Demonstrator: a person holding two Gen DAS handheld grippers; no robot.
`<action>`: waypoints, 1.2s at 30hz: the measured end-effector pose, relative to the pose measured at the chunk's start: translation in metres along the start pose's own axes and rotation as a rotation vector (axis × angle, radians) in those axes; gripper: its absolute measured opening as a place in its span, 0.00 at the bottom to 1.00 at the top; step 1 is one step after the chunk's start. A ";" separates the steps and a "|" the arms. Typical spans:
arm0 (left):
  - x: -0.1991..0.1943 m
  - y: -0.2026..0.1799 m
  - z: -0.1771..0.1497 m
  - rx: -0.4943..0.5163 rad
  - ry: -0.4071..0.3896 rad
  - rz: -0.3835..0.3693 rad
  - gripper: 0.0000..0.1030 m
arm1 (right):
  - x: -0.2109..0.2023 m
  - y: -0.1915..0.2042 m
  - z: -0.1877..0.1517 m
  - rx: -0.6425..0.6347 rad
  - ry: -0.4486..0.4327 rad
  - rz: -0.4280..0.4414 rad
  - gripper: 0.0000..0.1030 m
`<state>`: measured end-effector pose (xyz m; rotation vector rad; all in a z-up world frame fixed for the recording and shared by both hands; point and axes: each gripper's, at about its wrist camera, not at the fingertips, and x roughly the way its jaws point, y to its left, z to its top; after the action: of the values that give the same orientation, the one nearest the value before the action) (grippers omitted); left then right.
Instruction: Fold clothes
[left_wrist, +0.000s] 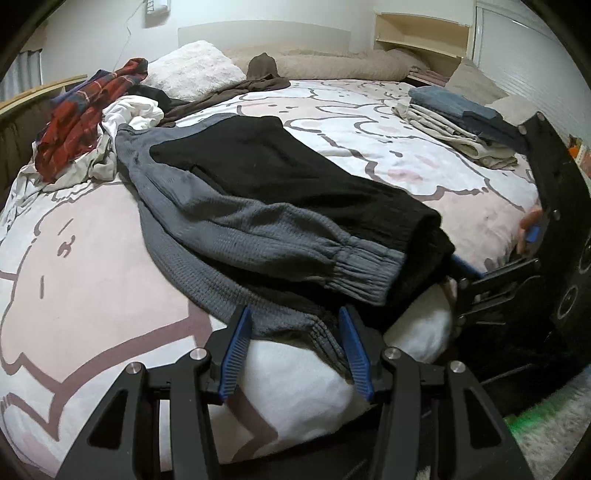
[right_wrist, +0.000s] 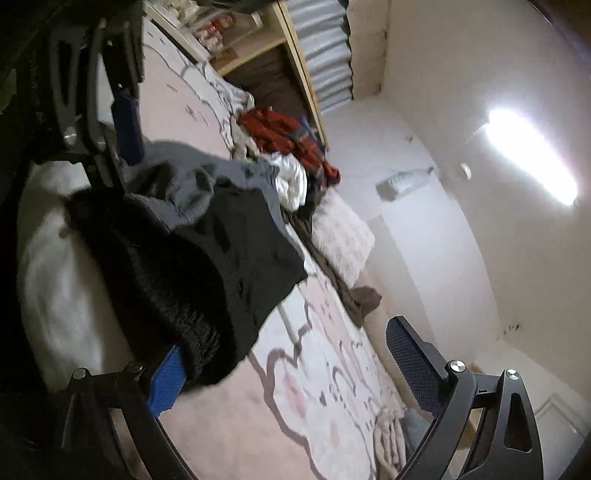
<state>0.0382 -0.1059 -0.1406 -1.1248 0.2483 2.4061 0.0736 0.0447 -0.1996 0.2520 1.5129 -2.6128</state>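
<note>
Grey and black jogger pants (left_wrist: 258, 192) lie spread across the pink and white bedspread (left_wrist: 85, 266), legs toward me. My left gripper (left_wrist: 295, 354) is open at the bed's near edge, and the grey cuff (left_wrist: 321, 332) lies between its blue pads (left_wrist: 236, 354) without being pinched. The right gripper (left_wrist: 480, 284) sits at the right, by the black cuff (left_wrist: 424, 266). In the right wrist view the right gripper (right_wrist: 288, 373) is wide open and tilted. The black cuff (right_wrist: 199, 339) drapes over its lower blue pad (right_wrist: 166, 380); the other pad (right_wrist: 410, 365) is free above the bed.
A heap of unfolded clothes lies at the back left, with a red plaid garment (left_wrist: 85, 114) and a white one (left_wrist: 133, 110). A folded stack (left_wrist: 461, 125) sits at the back right. A brown garment (left_wrist: 240, 88) and pillows (left_wrist: 192, 70) lie near the headboard. A wooden shelf (left_wrist: 421, 33) stands behind.
</note>
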 end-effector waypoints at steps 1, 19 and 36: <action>-0.007 0.002 0.000 -0.007 -0.005 -0.003 0.48 | -0.001 -0.001 0.004 0.007 -0.011 0.005 0.95; 0.027 -0.014 0.033 0.162 0.086 0.021 0.48 | 0.006 0.021 0.022 -0.009 -0.028 0.055 0.95; 0.025 -0.002 0.021 0.147 0.053 0.014 0.49 | -0.002 -0.014 -0.004 0.055 0.085 0.220 1.00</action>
<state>0.0110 -0.0881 -0.1454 -1.1235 0.4444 2.3294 0.0735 0.0550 -0.1886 0.5097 1.3518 -2.5002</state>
